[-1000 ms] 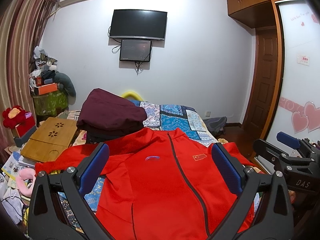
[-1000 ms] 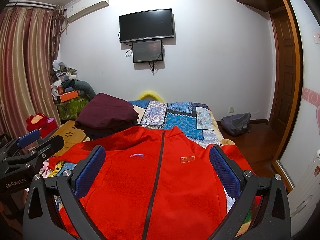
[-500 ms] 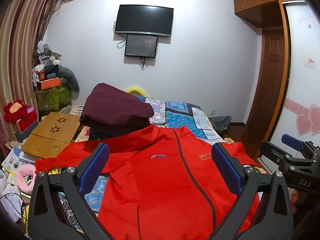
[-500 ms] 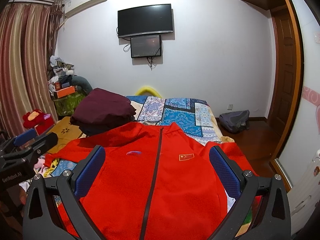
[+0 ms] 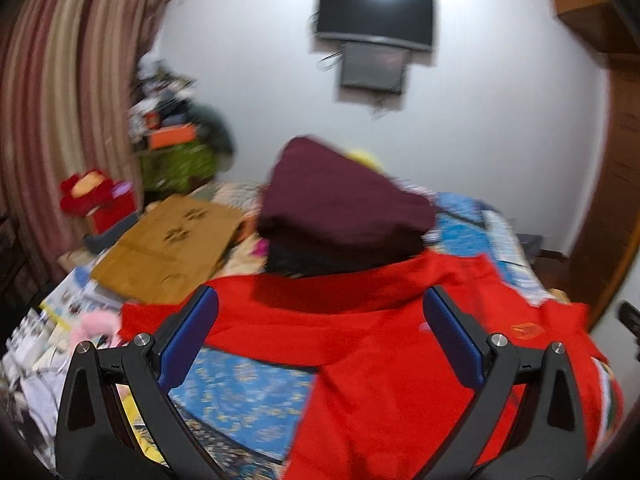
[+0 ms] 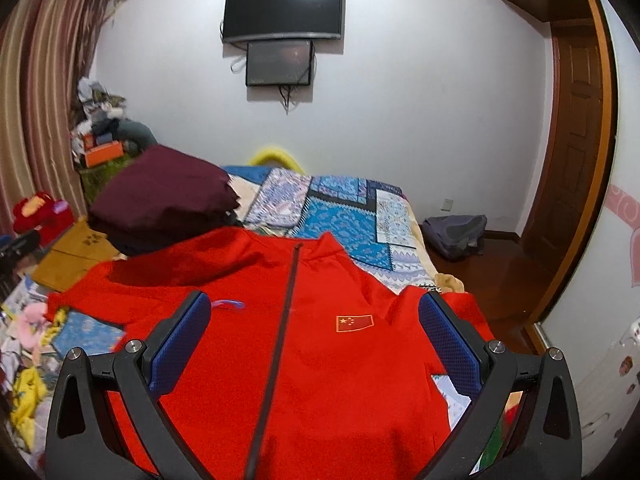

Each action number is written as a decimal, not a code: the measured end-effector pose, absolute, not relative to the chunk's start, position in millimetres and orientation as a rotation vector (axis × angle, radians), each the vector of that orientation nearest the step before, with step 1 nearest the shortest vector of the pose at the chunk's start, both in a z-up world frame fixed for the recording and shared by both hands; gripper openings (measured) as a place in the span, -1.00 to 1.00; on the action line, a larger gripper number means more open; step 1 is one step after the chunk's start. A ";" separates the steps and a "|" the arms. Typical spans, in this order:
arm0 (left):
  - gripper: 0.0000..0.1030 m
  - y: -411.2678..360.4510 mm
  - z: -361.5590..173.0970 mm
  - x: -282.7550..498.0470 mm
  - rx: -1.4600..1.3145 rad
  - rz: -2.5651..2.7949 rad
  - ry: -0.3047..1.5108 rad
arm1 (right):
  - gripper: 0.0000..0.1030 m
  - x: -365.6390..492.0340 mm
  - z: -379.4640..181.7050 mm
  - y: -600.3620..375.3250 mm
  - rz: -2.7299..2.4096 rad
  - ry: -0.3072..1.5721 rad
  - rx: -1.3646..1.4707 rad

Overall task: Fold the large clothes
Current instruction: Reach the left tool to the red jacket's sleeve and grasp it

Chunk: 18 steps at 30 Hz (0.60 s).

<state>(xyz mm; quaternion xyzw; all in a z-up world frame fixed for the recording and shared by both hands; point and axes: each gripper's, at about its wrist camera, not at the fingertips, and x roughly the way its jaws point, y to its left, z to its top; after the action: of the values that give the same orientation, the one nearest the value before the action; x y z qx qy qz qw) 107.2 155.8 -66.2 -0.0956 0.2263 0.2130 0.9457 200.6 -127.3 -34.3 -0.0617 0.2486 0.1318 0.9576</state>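
A large red zip jacket [image 6: 320, 344] lies spread face up on the bed, collar toward the far wall, with a small flag patch on its chest. In the left wrist view the jacket [image 5: 400, 360] fills the lower right, its left sleeve stretched out to the left. My left gripper [image 5: 320, 340] hovers open above that sleeve and shoulder, holding nothing. My right gripper [image 6: 316, 340] hovers open above the jacket's chest, its blue pads either side of the zip, also holding nothing. The left wrist view is blurred by motion.
A stack of folded dark maroon clothes [image 6: 160, 200] sits on the bed just beyond the jacket's left shoulder. The patterned blue bedspread [image 6: 344, 220] extends behind. A wooden lap table [image 5: 168, 248] and clutter lie at the left. A grey bag [image 6: 456, 232] lies on the floor by the door.
The left gripper has swung left and come closer, now over the jacket's left sleeve. The right gripper has dipped slightly lower over the chest. Both stay open.
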 end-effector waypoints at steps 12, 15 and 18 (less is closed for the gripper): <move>0.98 308.0 -190.5 139.6 -0.529 0.581 0.766 | 1.00 260.9 -83.1 -118.1 0.255 0.724 -0.121; 0.86 330.0 -218.3 137.0 -0.646 0.530 0.825 | 1.00 273.0 -95.9 -117.5 0.245 0.772 -0.120; 0.82 345.6 -239.0 136.9 -0.766 0.474 0.838 | 1.00 280.3 -105.5 -114.9 0.250 0.816 -0.126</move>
<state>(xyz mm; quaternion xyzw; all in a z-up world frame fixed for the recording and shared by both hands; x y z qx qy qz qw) 136.9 345.6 -239.0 -0.3594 0.3932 0.2224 0.8166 280.3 -114.9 -105.5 -0.0608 0.3953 0.1212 0.9085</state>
